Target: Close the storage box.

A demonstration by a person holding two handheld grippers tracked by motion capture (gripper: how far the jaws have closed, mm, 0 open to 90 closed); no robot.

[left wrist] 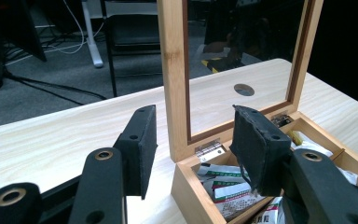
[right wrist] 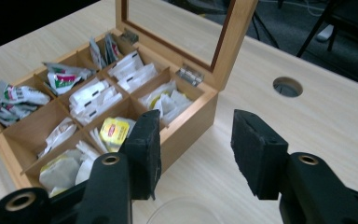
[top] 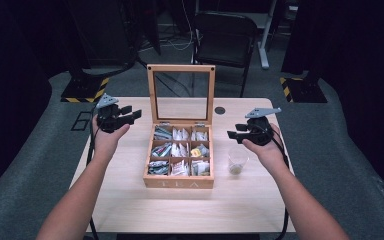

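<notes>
A wooden tea box (top: pixel 179 183) sits mid-table with its glass lid (top: pixel 181 67) standing upright. Its nine compartments hold tea bags, one of them yellow (right wrist: pixel 113 130). My left gripper (top: pixel 132 114) hovers left of the box, pointing toward it; in the left gripper view the left gripper (left wrist: pixel 196 128) is open and empty, with the lid frame (left wrist: pixel 173 70) and the box's back corner (left wrist: pixel 191 191) beyond the jaws. My right gripper (top: pixel 232 133) hovers right of the box above a clear cup (top: pixel 237 161). The right gripper (right wrist: pixel 196 140) is open, nothing between its pads.
The cup's rim (right wrist: pixel 182 214) lies just below the right jaws, and the cup has a little material in its bottom. A round cable hole (top: pixel 220 110) sits in the tabletop behind the box. A black chair (top: pixel 225 37) stands beyond the table's far edge.
</notes>
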